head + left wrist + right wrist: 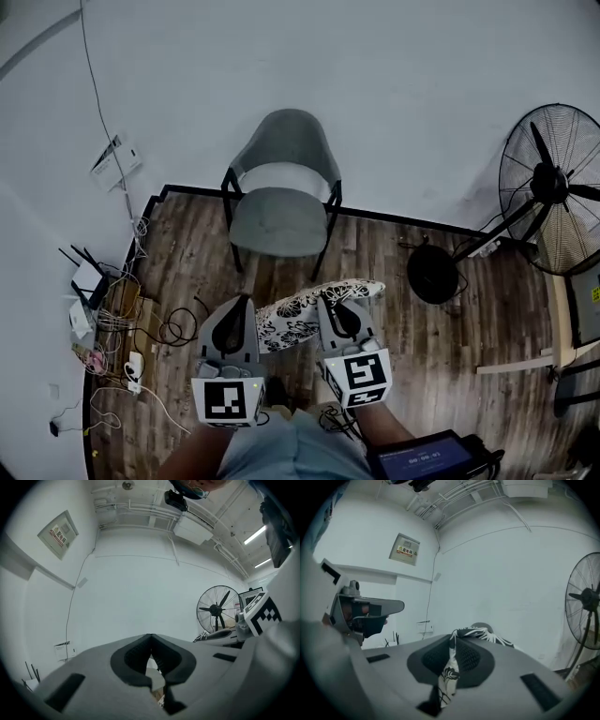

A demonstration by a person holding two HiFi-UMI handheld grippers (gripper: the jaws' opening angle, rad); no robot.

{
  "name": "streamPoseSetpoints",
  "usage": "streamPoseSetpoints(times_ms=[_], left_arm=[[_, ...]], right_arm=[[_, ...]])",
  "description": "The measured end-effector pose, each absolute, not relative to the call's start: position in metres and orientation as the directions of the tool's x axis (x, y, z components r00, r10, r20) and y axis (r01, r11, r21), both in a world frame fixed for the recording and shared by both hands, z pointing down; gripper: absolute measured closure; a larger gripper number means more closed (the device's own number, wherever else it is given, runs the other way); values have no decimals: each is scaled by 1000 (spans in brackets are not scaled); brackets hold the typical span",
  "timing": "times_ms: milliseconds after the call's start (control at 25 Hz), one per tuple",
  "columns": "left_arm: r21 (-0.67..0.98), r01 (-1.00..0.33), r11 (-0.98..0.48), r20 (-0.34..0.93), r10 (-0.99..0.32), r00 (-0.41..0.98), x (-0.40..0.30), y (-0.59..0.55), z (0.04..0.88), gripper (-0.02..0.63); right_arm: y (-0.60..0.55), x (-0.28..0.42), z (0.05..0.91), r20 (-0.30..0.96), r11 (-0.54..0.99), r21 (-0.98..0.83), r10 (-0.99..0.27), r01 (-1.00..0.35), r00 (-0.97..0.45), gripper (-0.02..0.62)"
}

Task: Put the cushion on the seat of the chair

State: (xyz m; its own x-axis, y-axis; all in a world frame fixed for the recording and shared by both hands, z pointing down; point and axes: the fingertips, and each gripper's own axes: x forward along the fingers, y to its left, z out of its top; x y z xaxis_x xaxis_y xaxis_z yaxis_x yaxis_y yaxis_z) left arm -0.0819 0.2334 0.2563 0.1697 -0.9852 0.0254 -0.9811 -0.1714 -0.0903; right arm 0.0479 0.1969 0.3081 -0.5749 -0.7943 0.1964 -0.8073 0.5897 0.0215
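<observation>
**Head view.** 1 grey chair (281, 178) on wood floor (375, 253), backed against the white wall, seat (278, 223) towards the camera. 1 cushion (305, 314), black-and-white floral, up in the air short of the chair's front edge, apart from the seat, slung between 2 grippers. At the right gripper (330, 300): the cushion's far right corner, cloth draped over the tips. At the left gripper (246, 302): the cushion's left end, lying against the gripper's inner side; grip there not readable from this angle. 1 pedestal fan (551, 187) at far right, well apart. Router (87, 279) and tangled cables (122, 323) along the left wall. 1 lit screen (422, 459) at the bottom edge.

**Left gripper view.** Jaws of the left gripper (150, 639) closed, tips meeting. Lower down, a narrow slit between the pads with pale, grey and brown patches, too small to name. Fan (216, 610) right of centre; marker cube (263, 615) of the right gripper at the right edge. 1 framed notice (58, 534) high on the wall.

**Right gripper view.** Jaws of the right gripper (453, 641) clamped on the cushion (449, 679): a fold of floral cloth pinched between the pads, running down the slot and spilling over the tips. Rounded top of the chair (480, 626) just visible beyond the cloth. Fan (586, 602) at the right edge.
</observation>
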Motion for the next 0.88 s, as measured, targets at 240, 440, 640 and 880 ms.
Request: streamPoseSetpoints(times_ms=[240, 440, 640, 880], left_arm=[[-72, -979, -189, 30, -982, 187, -100, 189, 253, 597], [-70, -980, -187, 60, -981, 183, -112, 151, 265, 597], [-70, -981, -181, 90, -981, 175, -121, 94, 281, 597], [-90, -980, -179, 110, -979, 169, -124, 6, 288, 597]], right_arm=[[149, 32, 302, 191, 580, 29, -803, -814, -565, 580], [112, 21, 314, 218, 582, 15, -796, -813, -566, 579], [64, 13, 335, 247, 588, -4, -783, -809, -570, 580], [-9, 6, 354, 285, 600, -44, -758, -798, -586, 580]])
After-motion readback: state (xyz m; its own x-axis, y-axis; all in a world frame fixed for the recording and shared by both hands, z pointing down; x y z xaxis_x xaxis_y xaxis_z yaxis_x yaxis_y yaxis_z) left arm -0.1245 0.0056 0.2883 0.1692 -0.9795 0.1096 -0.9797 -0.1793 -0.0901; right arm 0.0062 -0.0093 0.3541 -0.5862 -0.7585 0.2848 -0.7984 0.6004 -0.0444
